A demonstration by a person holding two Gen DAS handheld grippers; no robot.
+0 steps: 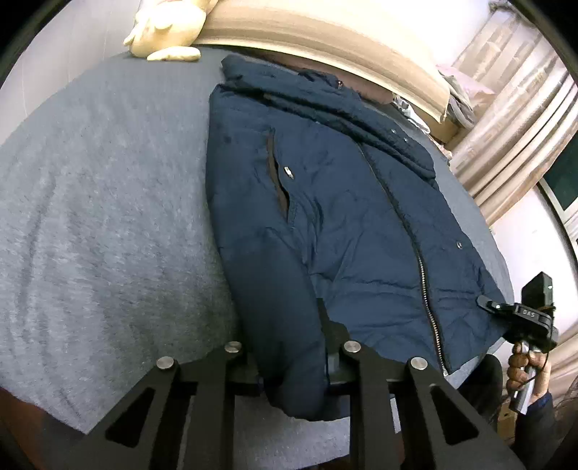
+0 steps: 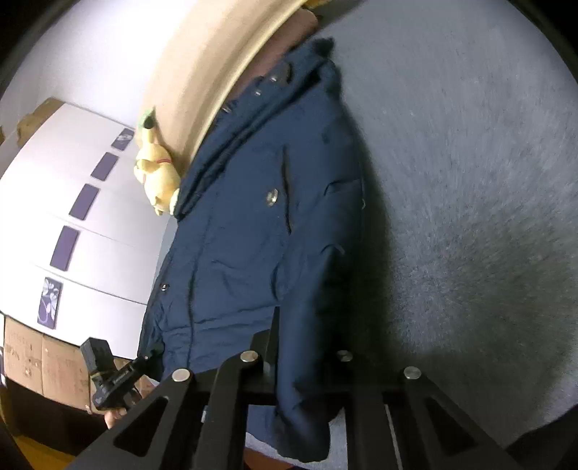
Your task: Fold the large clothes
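Left wrist view gives me the navy jacket (image 1: 325, 202) spread front-up on the grey bedspread (image 1: 101, 202), its zipper running down toward me and its collar up by the beige headboard (image 1: 325, 32). My left gripper (image 1: 292, 365) has its jaws closed on the near sleeve (image 1: 289, 325), the fabric bunched between the 2 fingers and hanging over the bed's edge. At the far right of this same view I see my right gripper (image 1: 486, 303) from outside, pinched onto the jacket's hem corner, with a hand (image 1: 523, 365) around its handle; curtains (image 1: 513, 108) hang behind it. A yellow plush toy (image 1: 169, 29) sits by the headboard.

Right wrist view shows what the 1st cannot: the other sleeve and side of the jacket (image 2: 253, 235) clamped in my right gripper (image 2: 300, 365), its jaws closed on the cloth. Here the left gripper (image 2: 139, 363) appears from outside, biting the hem. Beyond it I see white cabinet doors (image 2: 90, 235) and cardboard boxes (image 2: 39, 361), hidden from the left camera.
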